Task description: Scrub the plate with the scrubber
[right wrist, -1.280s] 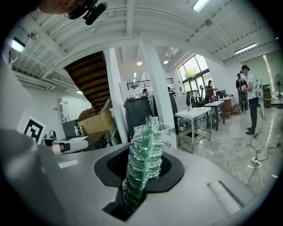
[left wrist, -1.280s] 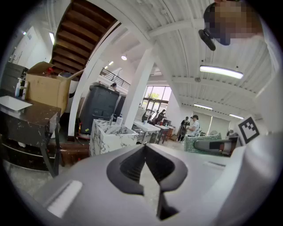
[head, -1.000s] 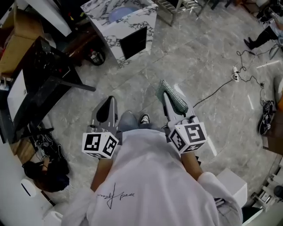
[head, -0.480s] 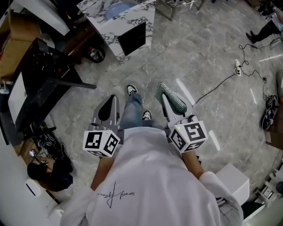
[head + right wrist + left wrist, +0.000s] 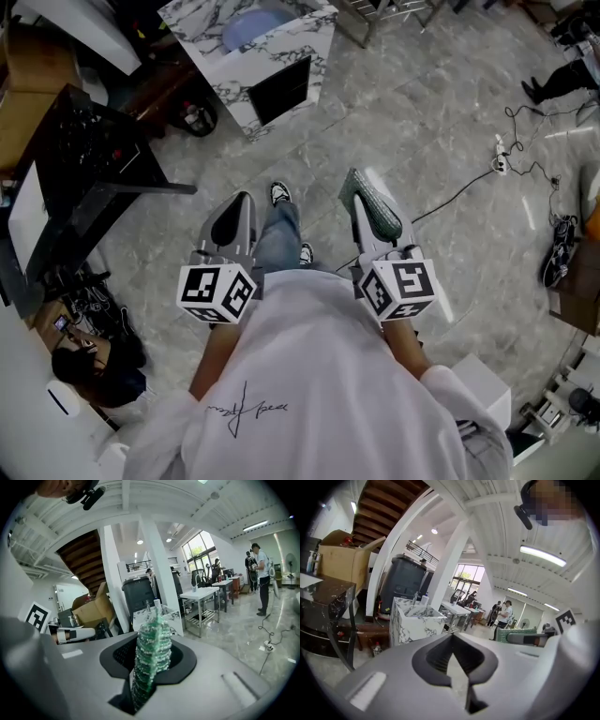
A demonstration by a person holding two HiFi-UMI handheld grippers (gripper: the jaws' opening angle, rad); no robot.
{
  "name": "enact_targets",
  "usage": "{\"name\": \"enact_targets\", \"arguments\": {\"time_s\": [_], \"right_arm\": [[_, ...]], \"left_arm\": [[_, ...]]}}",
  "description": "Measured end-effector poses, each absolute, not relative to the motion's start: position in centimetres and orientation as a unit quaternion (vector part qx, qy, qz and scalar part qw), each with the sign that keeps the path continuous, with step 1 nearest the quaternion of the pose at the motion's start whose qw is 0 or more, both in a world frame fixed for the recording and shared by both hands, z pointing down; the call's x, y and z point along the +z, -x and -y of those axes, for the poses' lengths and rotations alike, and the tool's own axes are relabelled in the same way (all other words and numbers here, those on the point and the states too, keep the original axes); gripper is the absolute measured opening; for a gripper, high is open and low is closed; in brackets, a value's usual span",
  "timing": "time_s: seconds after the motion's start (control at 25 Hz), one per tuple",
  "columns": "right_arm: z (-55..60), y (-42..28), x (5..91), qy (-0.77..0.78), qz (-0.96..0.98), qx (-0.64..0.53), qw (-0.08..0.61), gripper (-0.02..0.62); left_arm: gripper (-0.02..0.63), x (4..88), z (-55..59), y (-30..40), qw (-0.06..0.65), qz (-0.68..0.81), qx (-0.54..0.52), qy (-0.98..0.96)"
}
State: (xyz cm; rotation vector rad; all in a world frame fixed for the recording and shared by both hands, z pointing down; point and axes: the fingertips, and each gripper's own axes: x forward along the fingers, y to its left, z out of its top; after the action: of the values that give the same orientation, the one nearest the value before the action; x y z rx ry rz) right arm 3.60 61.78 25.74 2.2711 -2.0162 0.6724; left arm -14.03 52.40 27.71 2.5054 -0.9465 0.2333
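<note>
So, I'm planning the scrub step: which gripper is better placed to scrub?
Right. The right gripper is shut on the green scrubber; the left gripper is shut with nothing between its jaws.

The floor is grey veined tile. A marble-patterned cabinet stands on it ahead of the left gripper, with a blue round item on its top. A black table stands to the left of that gripper. A cable with a socket strip lies on the tile to the right of the right gripper. A white box stands behind it, to the right.
</note>
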Motion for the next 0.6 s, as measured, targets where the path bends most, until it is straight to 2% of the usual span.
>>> {"name": "enact_targets", "arguments": {"time_s": [0.6], "right_arm": [[-44.8,-6.9,26.4,-0.720,0.648,0.233,0.085,0.054]], "left_arm": [[0.035,27.8,-36.5,10.6,0.232,0.342,0.097,-0.905]]}}
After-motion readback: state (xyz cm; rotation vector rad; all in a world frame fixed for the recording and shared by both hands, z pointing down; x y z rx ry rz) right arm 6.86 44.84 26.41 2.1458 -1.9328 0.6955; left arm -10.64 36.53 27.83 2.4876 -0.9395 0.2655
